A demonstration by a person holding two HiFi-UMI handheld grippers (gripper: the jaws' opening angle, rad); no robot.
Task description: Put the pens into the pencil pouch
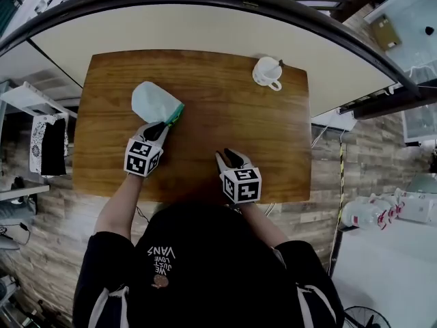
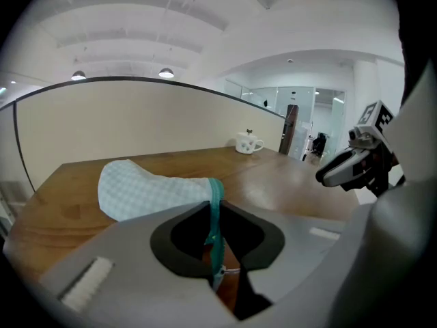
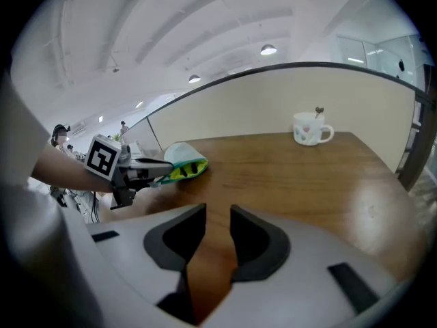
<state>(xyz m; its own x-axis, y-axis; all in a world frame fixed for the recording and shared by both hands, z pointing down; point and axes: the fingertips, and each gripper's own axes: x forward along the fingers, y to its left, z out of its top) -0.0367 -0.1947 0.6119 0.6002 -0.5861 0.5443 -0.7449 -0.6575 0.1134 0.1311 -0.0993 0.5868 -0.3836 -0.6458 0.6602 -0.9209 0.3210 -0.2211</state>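
A pale blue checked pencil pouch [image 1: 153, 101] with a teal zipper lies at the back left of the wooden table [image 1: 225, 115]. My left gripper [image 1: 162, 130] is shut on the teal zipper edge [image 2: 214, 207] at the pouch's mouth. In the right gripper view the mouth of the pouch [image 3: 179, 157] gapes toward the camera, and yellow-green pen-like shapes [image 3: 183, 171] show inside it. My right gripper [image 1: 232, 159] hovers near the table's front edge, open, with only bare wood between its jaws [image 3: 217, 241]. No loose pens lie on the table.
A white mug [image 1: 268, 72] with something standing in it sits at the table's back right corner. A curved cream partition [image 1: 205, 29] with a dark rim stands behind the table. A white rack [image 1: 27, 101] stands to the left of the table.
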